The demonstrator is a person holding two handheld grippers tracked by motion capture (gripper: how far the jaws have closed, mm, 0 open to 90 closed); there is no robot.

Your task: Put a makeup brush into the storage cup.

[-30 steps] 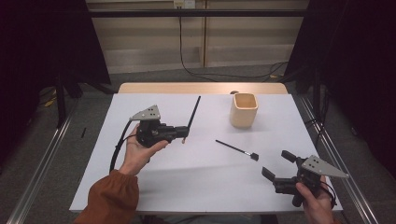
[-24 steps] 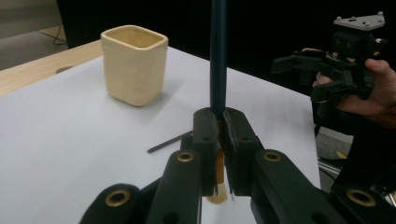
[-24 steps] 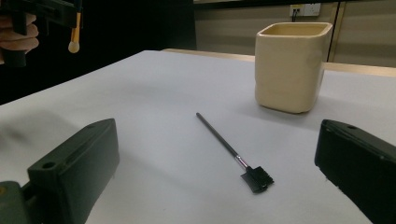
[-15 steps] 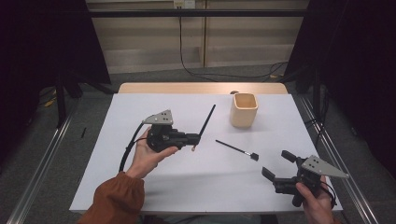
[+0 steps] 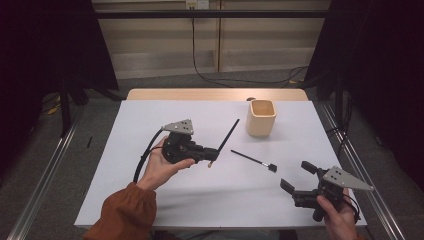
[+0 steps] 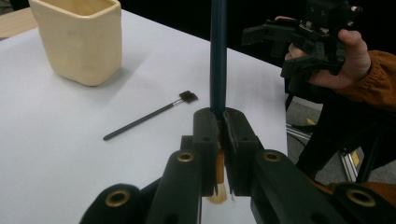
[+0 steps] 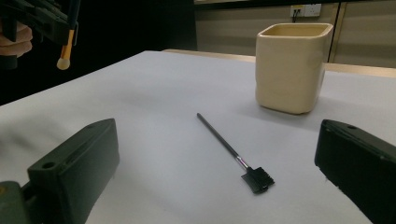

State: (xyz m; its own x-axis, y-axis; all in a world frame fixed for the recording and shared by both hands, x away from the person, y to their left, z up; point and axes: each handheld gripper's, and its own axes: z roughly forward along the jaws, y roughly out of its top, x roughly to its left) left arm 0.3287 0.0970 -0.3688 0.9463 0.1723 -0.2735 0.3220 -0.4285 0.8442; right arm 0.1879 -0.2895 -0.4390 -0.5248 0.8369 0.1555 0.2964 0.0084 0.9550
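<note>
Brush (image 5: 226,139) | clamped in left hand-held gripper (image 5: 212,156) | right hand-held gripper (image 5: 295,176) wide open, empty

White-covered table (image 5: 150,190), cream square cup (image 5: 261,117) standing near its far edge, thin black comb-tipped brush (image 5: 252,160) lying flat near the middle

matt white sheet on the worktop (image 5: 150,125); smooth cream cup (image 5: 261,117), faintly glossy; dark glossy brush handle (image 6: 218,51); matt black plastic fingers (image 6: 206,135); grey metal-looking plate (image 5: 180,126).
</note>
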